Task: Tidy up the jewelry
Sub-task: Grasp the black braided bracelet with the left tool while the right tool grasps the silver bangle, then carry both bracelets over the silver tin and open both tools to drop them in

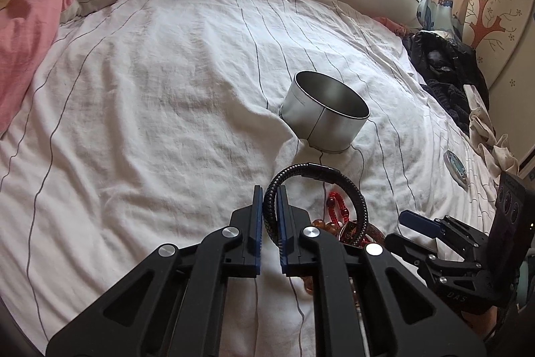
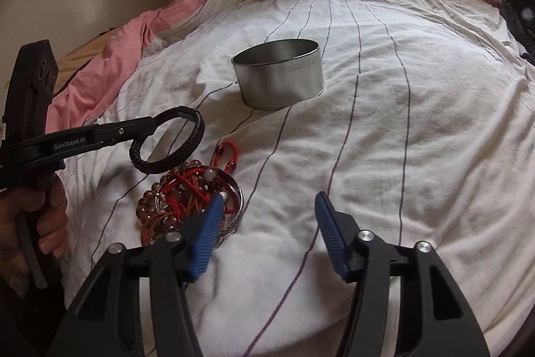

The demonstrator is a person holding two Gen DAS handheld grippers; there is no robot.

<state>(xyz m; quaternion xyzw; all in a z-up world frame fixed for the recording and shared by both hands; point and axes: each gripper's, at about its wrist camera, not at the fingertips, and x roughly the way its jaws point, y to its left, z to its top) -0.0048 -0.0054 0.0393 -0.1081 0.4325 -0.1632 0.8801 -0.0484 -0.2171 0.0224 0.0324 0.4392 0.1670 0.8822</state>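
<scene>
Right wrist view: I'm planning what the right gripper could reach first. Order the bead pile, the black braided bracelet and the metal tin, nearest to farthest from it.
1. Bead pile, at the right gripper's left fingertip.
2. Black braided bracelet, farther left, clamped in the left gripper.
3. Metal tin, straight ahead on the sheet.

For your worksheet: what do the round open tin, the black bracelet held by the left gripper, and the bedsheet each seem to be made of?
Round open silver tin: probably thin metal with a brushed, dull sheen and a side seam.
Black braided bracelet: looks like plaited leather or imitation, matte, woven pattern visible; pinched in the left gripper.
White striped bedsheet: woven fabric, likely cotton, soft and creased.
</scene>
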